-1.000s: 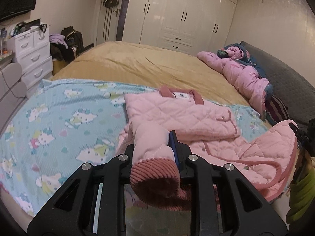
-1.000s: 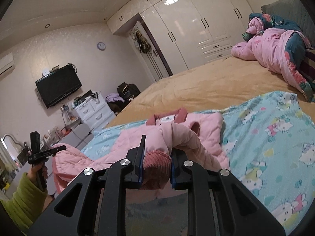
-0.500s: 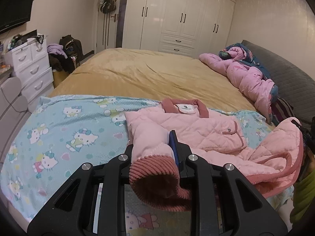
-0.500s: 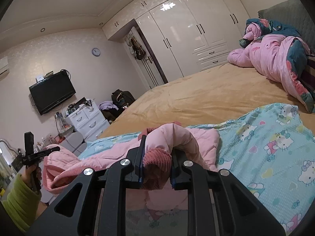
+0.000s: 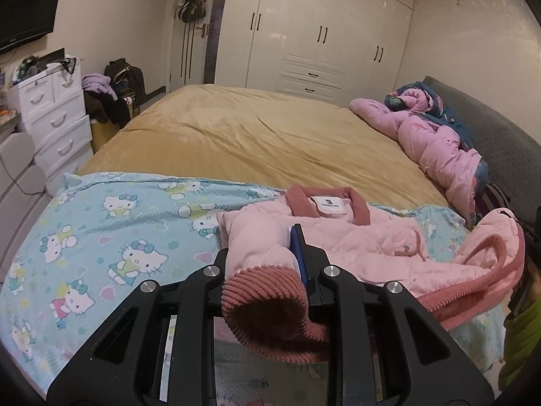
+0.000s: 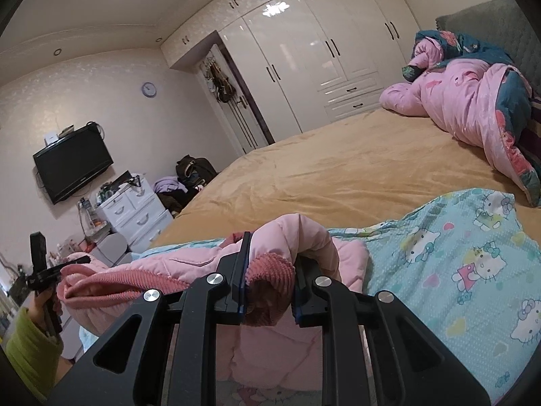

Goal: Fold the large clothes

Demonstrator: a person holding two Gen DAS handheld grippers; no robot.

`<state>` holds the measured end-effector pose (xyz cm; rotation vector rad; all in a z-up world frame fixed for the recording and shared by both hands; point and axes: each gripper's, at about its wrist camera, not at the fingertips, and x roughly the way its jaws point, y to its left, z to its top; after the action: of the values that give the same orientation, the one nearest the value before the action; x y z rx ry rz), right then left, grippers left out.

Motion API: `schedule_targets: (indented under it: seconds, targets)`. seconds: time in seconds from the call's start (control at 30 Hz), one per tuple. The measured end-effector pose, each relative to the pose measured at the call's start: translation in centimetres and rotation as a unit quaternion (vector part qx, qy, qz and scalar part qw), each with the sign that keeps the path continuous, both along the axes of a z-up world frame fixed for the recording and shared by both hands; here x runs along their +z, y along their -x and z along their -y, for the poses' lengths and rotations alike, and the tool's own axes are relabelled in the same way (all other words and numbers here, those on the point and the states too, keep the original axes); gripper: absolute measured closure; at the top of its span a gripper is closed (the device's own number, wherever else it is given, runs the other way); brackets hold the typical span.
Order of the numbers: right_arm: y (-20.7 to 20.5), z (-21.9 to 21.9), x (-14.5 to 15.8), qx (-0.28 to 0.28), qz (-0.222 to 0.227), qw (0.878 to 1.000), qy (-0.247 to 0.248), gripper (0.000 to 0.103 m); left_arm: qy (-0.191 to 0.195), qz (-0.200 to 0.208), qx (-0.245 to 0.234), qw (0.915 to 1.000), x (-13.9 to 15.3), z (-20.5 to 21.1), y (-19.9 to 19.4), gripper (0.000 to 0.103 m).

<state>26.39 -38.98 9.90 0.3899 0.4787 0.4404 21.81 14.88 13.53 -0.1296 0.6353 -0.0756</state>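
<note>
The pink quilted jacket [image 5: 355,237] lay face-down on the cartoon-cat blanket [image 5: 111,237] spread over the near end of the bed [image 5: 253,142], its collar [image 5: 326,199] pointing away toward the wardrobe [image 5: 321,34]. I judged this to be the sleeve-folding step. The left gripper [image 5: 267,264] had its fingers nipped narrow on the ribbed cuff [image 5: 267,291] of one sleeve, lifted clear of the blanket just short of the collar. The right gripper [image 6: 268,272] held the other cuff [image 6: 268,270] the same way, fingers closed tight on the knit, the sleeve arching up in a loop on the near side of the collar. From the right view the left gripper showed off to the side, in a hand with a green sleeve [image 6: 27,341], with part of the jacket's hem bunched up beside it.

The body of the jacket was not yet flat; the hem side rose in a ridge away from the collar. To my eye the next move called for both cuffs to be carried inward and laid across the back below the collar, without dragging the body along, and only then let go.
</note>
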Motion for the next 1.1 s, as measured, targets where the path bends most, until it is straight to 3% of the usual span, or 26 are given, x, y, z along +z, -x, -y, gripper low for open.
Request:
schedule_targets:
  seconds: [0.67,1.1]
  targets:
    - [-10.2,-1.4,-2.1,-0.037,-0.067,0.997,0.029,0.085,-0.001,-0.025,0.031,0.9992,-2.2,-1.0,-8.3,0.085]
    - [-15.6,-2.7,-6.1,-0.056,-0.118,0.991,0.042,0.084,-0.021,-0.043,0.052,0.9975,-6.2,-0.8,-13.0,0.085]
